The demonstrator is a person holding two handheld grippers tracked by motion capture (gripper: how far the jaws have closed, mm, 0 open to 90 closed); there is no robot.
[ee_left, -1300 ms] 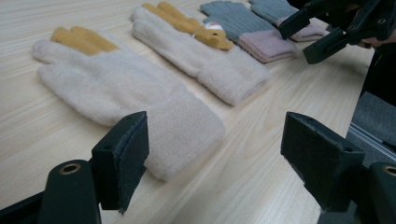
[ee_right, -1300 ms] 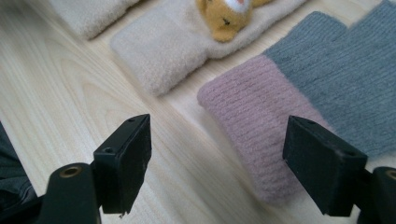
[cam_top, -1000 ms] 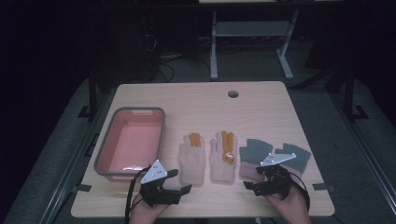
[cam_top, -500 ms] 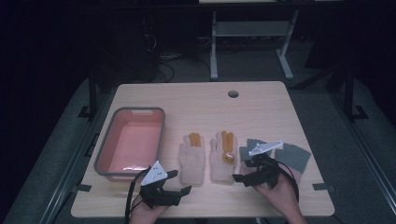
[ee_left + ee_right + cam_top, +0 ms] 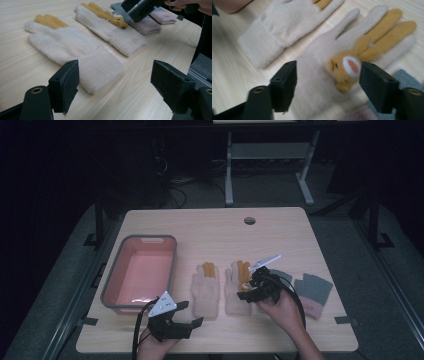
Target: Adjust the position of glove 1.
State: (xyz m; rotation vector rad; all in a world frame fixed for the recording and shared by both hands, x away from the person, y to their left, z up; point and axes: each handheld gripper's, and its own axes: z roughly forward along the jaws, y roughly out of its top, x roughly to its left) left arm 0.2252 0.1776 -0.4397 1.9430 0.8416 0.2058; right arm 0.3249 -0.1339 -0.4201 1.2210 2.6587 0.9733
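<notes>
On the tabletop [image 5: 210, 227], two cream gloves lie flat side by side between a pink tray [image 5: 111, 276] and a pair of grey gloves [image 5: 314, 287], and the right tongs [image 5: 248, 288] hover over the right cream glove [image 5: 236, 287], the one with a tan rabbit face. Their jaws have just been closing a little yet stand wide, straddling the glove's palm in the right gripper view without pressing it. The left tongs [image 5: 192, 314] rest near the front edge, jaws wide apart and empty, facing the cuff of the left cream glove [image 5: 205, 291].
</notes>
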